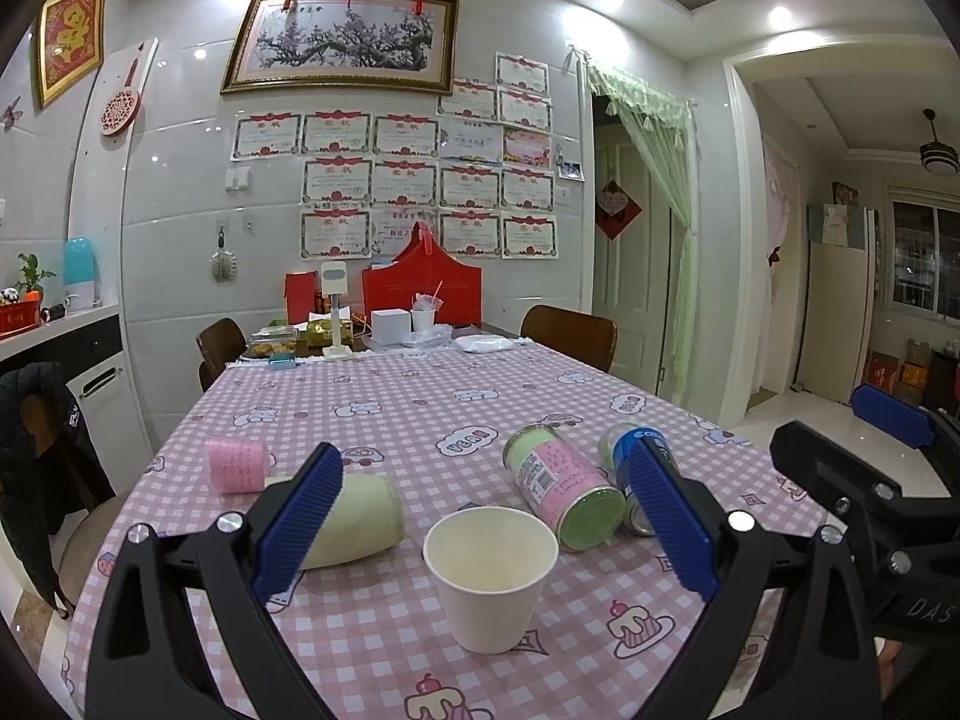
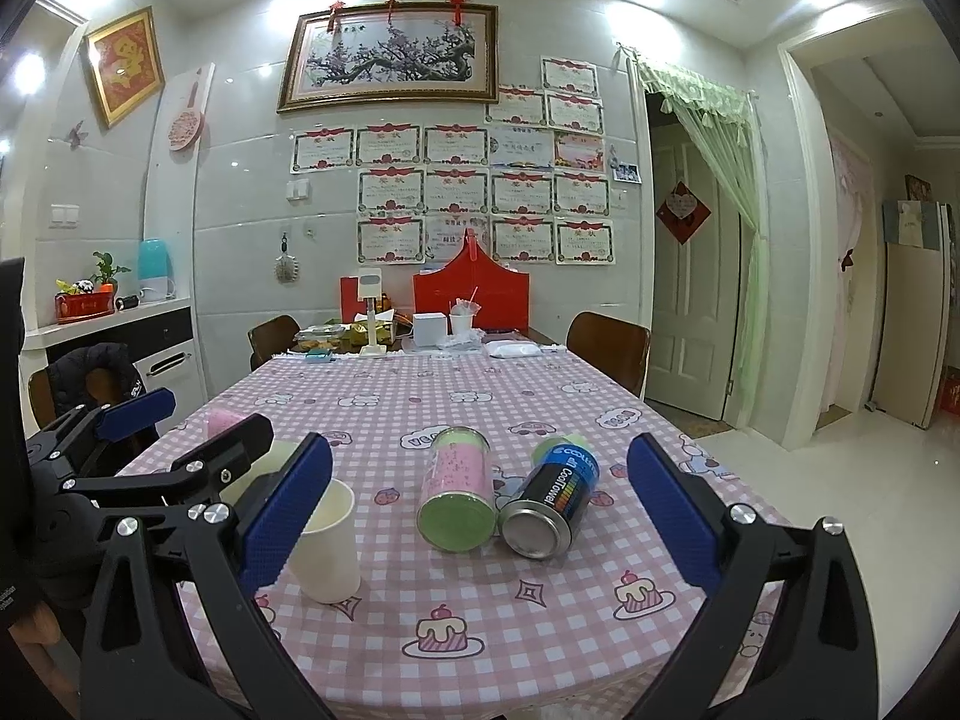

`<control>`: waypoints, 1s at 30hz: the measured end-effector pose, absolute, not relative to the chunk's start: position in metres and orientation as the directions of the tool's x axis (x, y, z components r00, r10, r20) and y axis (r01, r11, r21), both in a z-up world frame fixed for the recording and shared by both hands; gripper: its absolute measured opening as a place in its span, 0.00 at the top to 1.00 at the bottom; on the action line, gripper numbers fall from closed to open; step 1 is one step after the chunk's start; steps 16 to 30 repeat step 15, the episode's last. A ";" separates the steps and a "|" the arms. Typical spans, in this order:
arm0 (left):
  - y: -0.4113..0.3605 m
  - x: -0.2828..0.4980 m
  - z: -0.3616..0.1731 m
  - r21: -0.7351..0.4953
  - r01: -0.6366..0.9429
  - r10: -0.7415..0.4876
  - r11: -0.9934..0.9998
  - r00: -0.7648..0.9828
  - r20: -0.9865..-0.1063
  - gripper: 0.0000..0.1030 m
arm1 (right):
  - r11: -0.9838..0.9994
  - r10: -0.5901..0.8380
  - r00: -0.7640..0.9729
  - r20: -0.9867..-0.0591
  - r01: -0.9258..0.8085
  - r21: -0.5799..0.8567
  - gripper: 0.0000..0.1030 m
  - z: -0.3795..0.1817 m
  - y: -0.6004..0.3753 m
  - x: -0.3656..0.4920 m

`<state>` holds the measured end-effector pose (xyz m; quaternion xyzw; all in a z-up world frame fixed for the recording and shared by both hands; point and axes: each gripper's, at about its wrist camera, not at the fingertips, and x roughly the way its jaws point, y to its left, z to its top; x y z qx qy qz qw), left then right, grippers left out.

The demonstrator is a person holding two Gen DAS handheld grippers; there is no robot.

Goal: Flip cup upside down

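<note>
1. Left wrist view: paper cup (image 1: 490, 576) upright, mouth up, on checked tablecloth (image 1: 390, 408); left gripper (image 1: 489, 516) spread wide, straddling cup, likely lining up a grasp.
2. Right wrist view: right gripper (image 2: 480, 516) spread wide, empty, beside cup (image 2: 327, 546); lying cans (image 2: 498, 492) just right of cup.

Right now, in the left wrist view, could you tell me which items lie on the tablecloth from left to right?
pink roll → pale green roll → paper cup → pink-and-green canister → blue can
</note>
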<state>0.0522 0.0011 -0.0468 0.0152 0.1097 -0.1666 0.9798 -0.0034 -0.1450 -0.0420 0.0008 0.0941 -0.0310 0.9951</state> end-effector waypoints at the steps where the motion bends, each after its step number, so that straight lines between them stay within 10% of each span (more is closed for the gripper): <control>1: 0.001 0.052 -0.047 -0.007 0.331 -0.324 0.944 0.920 -0.219 0.08 | 0.998 -0.061 0.980 -0.188 0.062 -0.004 0.08 -0.042 -0.145 -0.003; 30: 0.000 0.060 -0.051 -0.013 0.331 -0.325 0.943 0.915 -0.239 0.08 | 0.998 -0.051 0.976 -0.210 0.055 0.014 0.08 -0.047 -0.148 0.004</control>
